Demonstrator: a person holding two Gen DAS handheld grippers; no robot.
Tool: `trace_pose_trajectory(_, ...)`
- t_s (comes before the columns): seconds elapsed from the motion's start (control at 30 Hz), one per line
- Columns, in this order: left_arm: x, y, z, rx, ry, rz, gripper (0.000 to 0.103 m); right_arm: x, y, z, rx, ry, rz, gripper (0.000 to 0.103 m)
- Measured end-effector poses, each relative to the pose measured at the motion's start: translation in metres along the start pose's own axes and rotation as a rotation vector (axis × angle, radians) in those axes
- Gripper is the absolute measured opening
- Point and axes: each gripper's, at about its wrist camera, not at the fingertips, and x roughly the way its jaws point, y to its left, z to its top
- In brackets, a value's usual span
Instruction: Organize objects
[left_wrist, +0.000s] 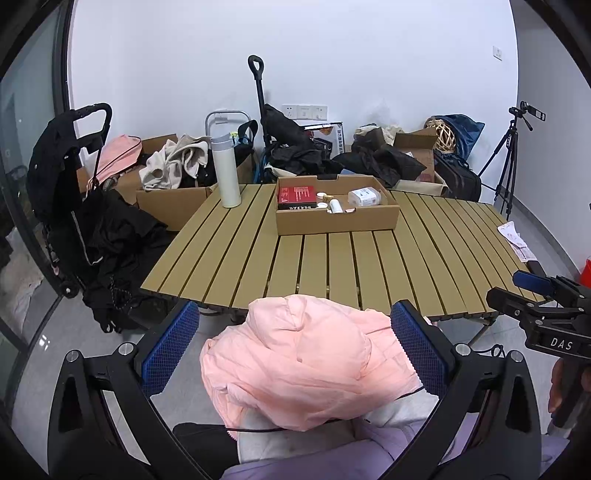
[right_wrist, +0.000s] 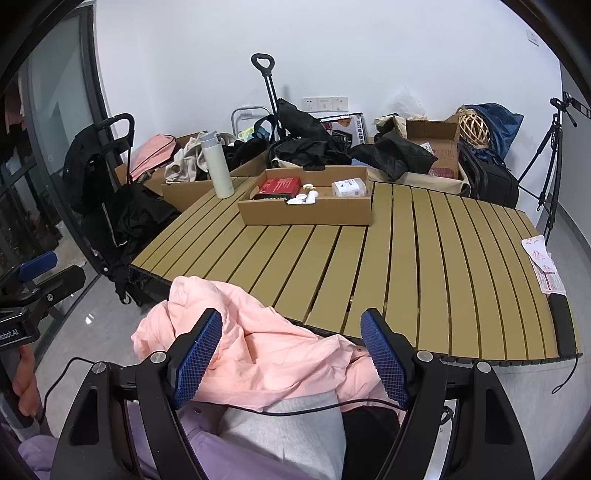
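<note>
Jacket (left_wrist: 306, 362), pink and rumpled, lies between the wide-open pads of my left gripper (left_wrist: 295, 354) and right gripper (right_wrist: 291, 360), ungripped, near the table (right_wrist: 406, 258) edge.

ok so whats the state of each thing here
left gripper: open, over the jacket
right gripper: open
pink jacket: crumpled on the lap
cardboard box: open, on the table
white bottle: upright, capped
slatted table: unrolled flat
</note>
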Motion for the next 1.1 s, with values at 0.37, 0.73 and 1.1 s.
trace_pose_trajectory(0.37,0.0,0.001,0.0,0.001,-0.002,0.0,0.103,-0.002,0.0,0.0,0.0,-0.01,-0.004,0.081)
trace_pose_trajectory(0.73,0.005,0.005,0.0,-0.001,0.023,0.026,0.103,0.004,-0.004,-0.001,0.007,0.017,-0.022,0.081)
trace_pose_trajectory(1.1,0.027,0.015,-0.002,-0.002,0.072,0.009,0.103,0.016,-0.006,-0.004,0.007,0.059,-0.03,0.082)
